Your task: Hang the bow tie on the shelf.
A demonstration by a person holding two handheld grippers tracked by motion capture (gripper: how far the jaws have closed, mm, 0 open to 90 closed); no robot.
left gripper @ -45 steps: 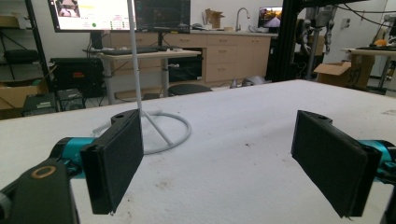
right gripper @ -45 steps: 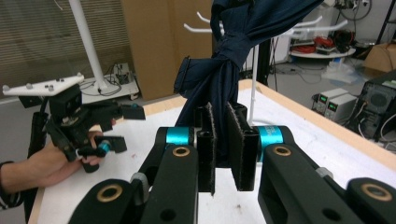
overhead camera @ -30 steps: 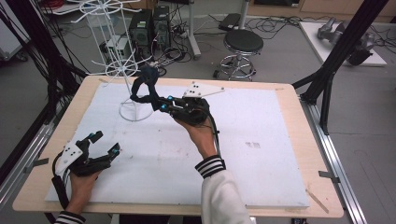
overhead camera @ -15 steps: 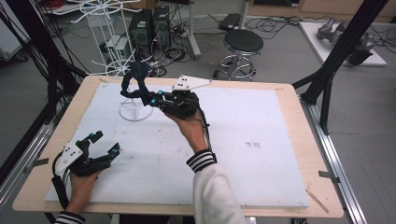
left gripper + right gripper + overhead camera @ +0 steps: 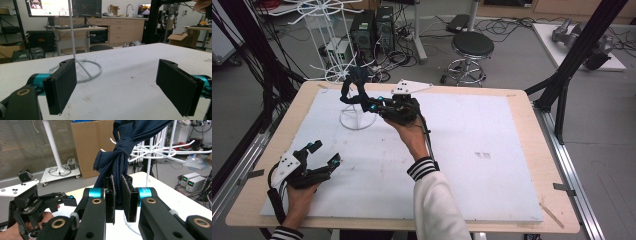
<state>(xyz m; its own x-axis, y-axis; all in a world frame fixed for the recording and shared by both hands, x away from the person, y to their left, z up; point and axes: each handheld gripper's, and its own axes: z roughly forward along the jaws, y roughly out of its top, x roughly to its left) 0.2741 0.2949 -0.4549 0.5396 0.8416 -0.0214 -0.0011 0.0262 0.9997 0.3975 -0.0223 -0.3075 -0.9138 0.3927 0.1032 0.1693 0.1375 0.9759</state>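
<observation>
I am carrying a navy cloth (image 5: 125, 147), clenched in my right gripper (image 5: 362, 101), leftward from a second ago, now up against the white rack (image 5: 337, 60), probably to hang it. My left gripper (image 5: 322, 155) is resting on the worktop (image 5: 492, 150), jaws spread. Rack prongs (image 5: 160, 151) are crowding the approach.
</observation>
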